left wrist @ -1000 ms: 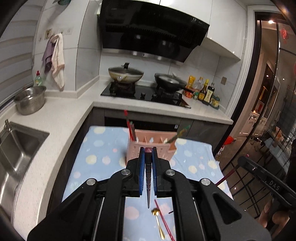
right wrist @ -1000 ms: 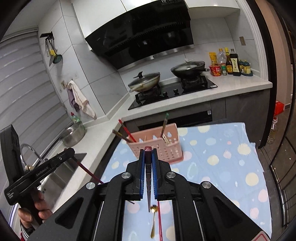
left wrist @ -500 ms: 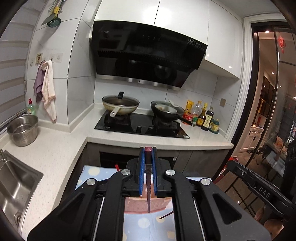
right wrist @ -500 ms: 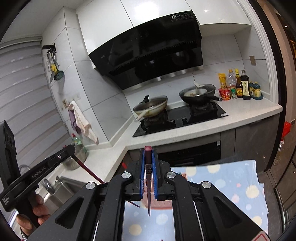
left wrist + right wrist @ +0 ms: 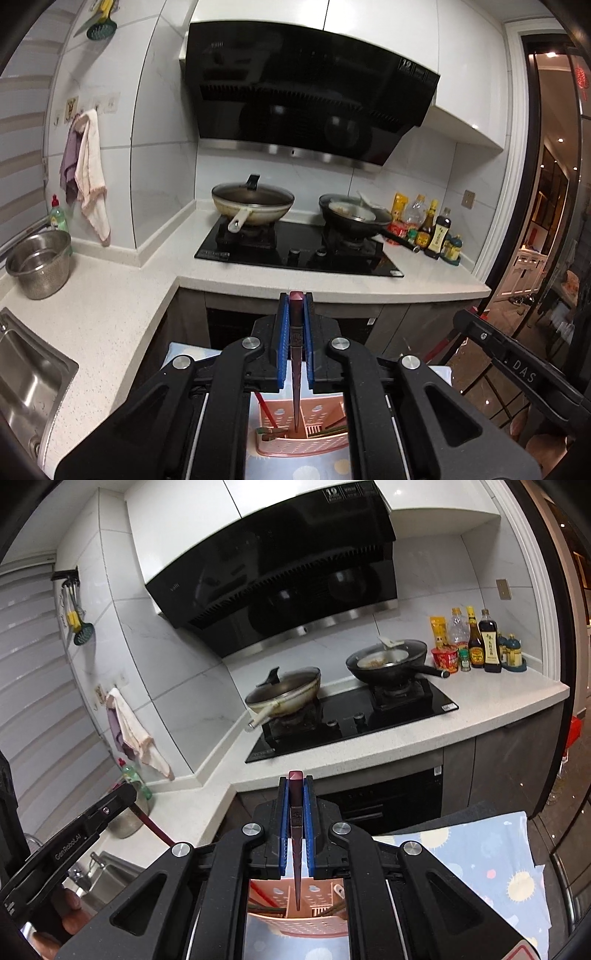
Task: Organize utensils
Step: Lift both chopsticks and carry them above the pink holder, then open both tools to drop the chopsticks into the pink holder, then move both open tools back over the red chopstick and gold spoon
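Above the pink utensil caddy (image 5: 303, 439), two grippers, each clamped on a dark red chopstick. Left gripper (image 5: 295, 306): blue-padded fingers (image 5: 282, 343) pressed against both sides of one chopstick (image 5: 295, 365), held upright along the finger line, blunt end just past the fingertips, thin tip down inside a middle compartment of the caddy, near its slotted section. Right gripper (image 5: 295, 786): same grip, fingers (image 5: 282, 827) closed on a second chopstick (image 5: 296, 849), pointed end hanging over the caddy (image 5: 299, 912), close to a divider; touching or not, cannot tell. Inside the caddy, more utensils leaning at angles: a red stick (image 5: 266, 410) and a greenish handle (image 5: 273, 431) toward its left end, dark sticks (image 5: 334, 424) toward its right end. Under the caddy, a light blue cloth with pale and yellow dots (image 5: 491, 864) spread over the table. Beyond, a white kitchen counter (image 5: 110, 302) with a black hob (image 5: 299, 251), a lidded wok (image 5: 253, 203), a dark pan (image 5: 354, 218) and a cluster of sauce bottles (image 5: 428, 229) at the far right. At left, a steel colander (image 5: 38, 262) beside the sink (image 5: 26, 384), and towels (image 5: 86, 173) hanging on the wall.
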Demonstrator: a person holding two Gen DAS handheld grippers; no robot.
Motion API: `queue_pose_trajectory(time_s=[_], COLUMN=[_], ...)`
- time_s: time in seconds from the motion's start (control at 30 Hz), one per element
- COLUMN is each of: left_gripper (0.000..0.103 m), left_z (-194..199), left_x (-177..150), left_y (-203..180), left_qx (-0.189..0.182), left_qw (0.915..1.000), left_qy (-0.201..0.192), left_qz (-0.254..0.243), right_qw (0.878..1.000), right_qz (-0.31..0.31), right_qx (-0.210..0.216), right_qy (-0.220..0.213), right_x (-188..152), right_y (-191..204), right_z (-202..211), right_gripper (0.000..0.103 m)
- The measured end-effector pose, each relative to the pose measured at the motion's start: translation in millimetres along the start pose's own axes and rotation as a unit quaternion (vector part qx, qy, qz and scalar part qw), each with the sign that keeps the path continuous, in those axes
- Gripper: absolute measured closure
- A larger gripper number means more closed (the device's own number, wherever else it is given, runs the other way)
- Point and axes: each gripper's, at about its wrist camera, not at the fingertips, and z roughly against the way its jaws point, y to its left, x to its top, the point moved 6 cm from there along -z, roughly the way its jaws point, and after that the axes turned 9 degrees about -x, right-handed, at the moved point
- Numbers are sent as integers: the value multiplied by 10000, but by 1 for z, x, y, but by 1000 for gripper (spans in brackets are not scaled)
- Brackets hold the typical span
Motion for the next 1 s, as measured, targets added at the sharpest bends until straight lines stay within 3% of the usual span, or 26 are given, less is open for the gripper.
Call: queue_pose_trajectory(time_s=[0.4,0.47,0.5,0.57,0.6,1.0], left_gripper=[96,95,93,72,69,64], left_z=[-35,-38,-39,-39,-39,-23], left_x=[-31,-34,-35,-37,-38,-48], left_y=[14,16,17,20,22,25], left_qx=[-43,29,65,143,161,240], left_qw=[9991,9991,9990,9987,9986,9983], left_qy=[377,390,406,431,429,471], left_qz=[187,185,185,234,268,256], right_qw=[9985,9986,9985,9986,9986,9988], right_qz=[51,18,21,6,8,254], right_qx=[-187,-209,-228,-244,-251,-250], right_qy=[510,494,494,470,458,339], right_x=[-37,-39,-40,-40,-41,-49], right_y=[-9,-11,-11,-11,-12,-4], right_z=[-42,-43,-44,-43,-42,-13], right_gripper=[96,89,87,77,76,76])
